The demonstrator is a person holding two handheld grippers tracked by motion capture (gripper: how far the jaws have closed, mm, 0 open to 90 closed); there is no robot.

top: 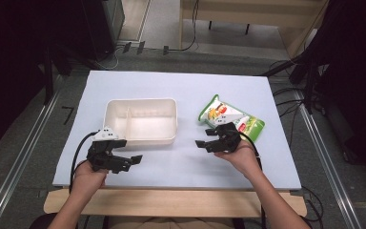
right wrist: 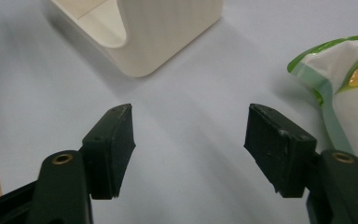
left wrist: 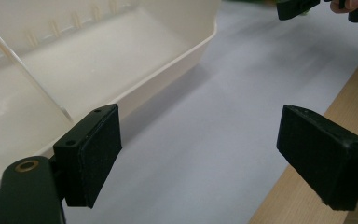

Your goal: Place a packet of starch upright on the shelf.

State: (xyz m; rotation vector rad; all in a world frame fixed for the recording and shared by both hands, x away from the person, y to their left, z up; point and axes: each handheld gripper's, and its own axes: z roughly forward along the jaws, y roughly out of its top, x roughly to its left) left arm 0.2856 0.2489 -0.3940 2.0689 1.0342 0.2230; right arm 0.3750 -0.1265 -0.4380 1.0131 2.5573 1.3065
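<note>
A cream plastic box (top: 164, 139) with a divider wall stands left of centre on the white table sheet (top: 181, 164). To its right lies a green and white snack bag (top: 231, 117). My left gripper (top: 132, 161) hovers near the box's front left corner, open, with nothing between its jaws (left wrist: 198, 140); the box wall (left wrist: 168, 70) is just ahead on its left. My right gripper (top: 206, 137) sits between box and bag, open and empty (right wrist: 191, 130). The bag's edge (right wrist: 335, 84) lies just right of its right jaw, apart from it, and the box corner (right wrist: 163, 32) is ahead.
The sheet covers a wooden table whose bare front edge (top: 171, 200) shows near the person. Cables and dark stands (top: 310, 81) crowd the floor at the right, and metal rails (top: 19, 157) run along both sides. The right gripper's jaw tip (left wrist: 303, 7) shows far off.
</note>
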